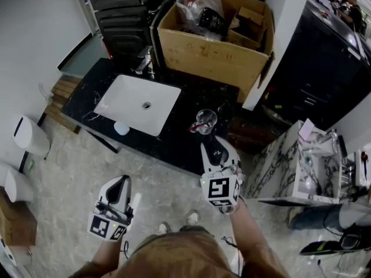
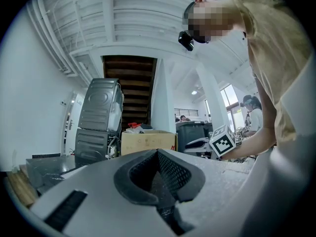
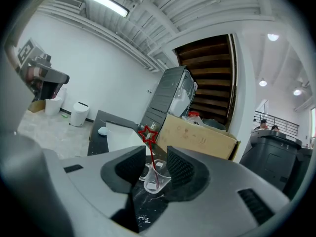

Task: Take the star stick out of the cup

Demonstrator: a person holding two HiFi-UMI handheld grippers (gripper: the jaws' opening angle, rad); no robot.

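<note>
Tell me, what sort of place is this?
Probably a workshop or test space staged like a washroom, not a real home: a white sink is set in a black stone counter, but a big open cardboard box of clutter stands behind it and a wooden staircase rises nearby.

Black stone counter with a white sink set in its left half and a faucet at its far edge. Open cardboard box behind the far right corner. Pale marbled floor, white wall, white bin at left. Ceiling strip light; dark wooden staircase.
</note>
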